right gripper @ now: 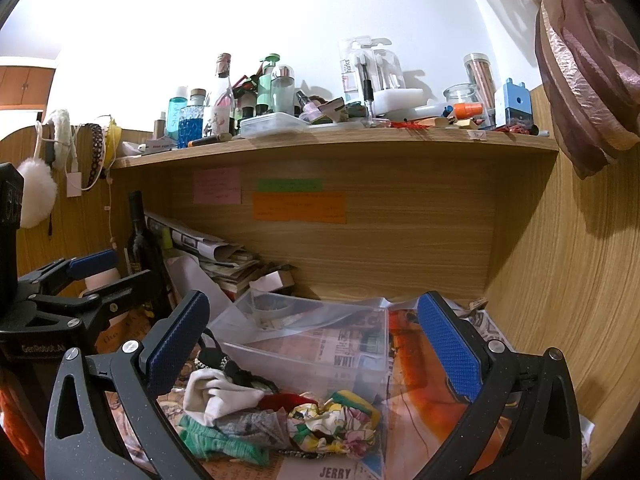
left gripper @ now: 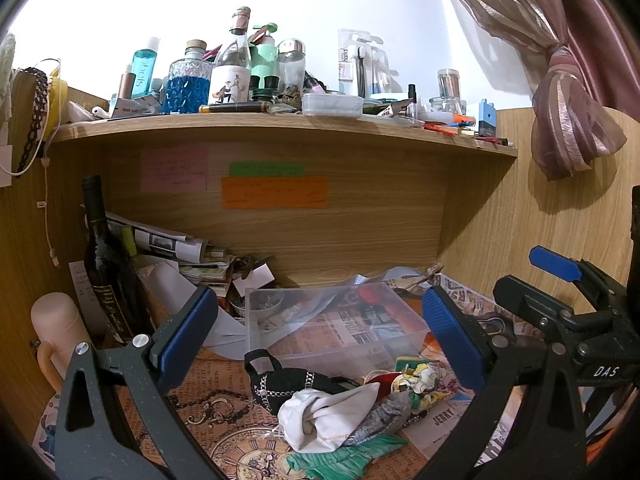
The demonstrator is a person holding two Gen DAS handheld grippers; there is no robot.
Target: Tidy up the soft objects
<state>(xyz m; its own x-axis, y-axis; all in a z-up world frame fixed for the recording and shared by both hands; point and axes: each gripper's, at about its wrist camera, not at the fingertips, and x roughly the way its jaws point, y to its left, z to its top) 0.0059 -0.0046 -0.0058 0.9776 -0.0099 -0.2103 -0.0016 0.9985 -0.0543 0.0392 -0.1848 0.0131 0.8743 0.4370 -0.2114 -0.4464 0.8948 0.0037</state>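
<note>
A heap of soft things lies on the paper-covered desk in front of a clear plastic box (left gripper: 332,324): a white cloth (left gripper: 324,416), a black piece with a silver chain (left gripper: 284,380), a grey cloth (left gripper: 384,416), a green knit piece (left gripper: 344,460) and a floral scrunchie (left gripper: 420,380). My left gripper (left gripper: 320,344) is open above the heap and holds nothing. My right gripper (right gripper: 320,348) is open and empty; below it are the white cloth (right gripper: 218,396), green piece (right gripper: 218,440), floral scrunchie (right gripper: 336,424) and box (right gripper: 316,340). Each gripper shows in the other's view.
A dark wine bottle (left gripper: 106,256) and a pink flask (left gripper: 60,332) stand at the left by a stack of papers (left gripper: 168,244). A shelf (left gripper: 280,128) above carries several bottles and jars. Wooden panels close the back and right. A curtain (left gripper: 568,112) hangs at the right.
</note>
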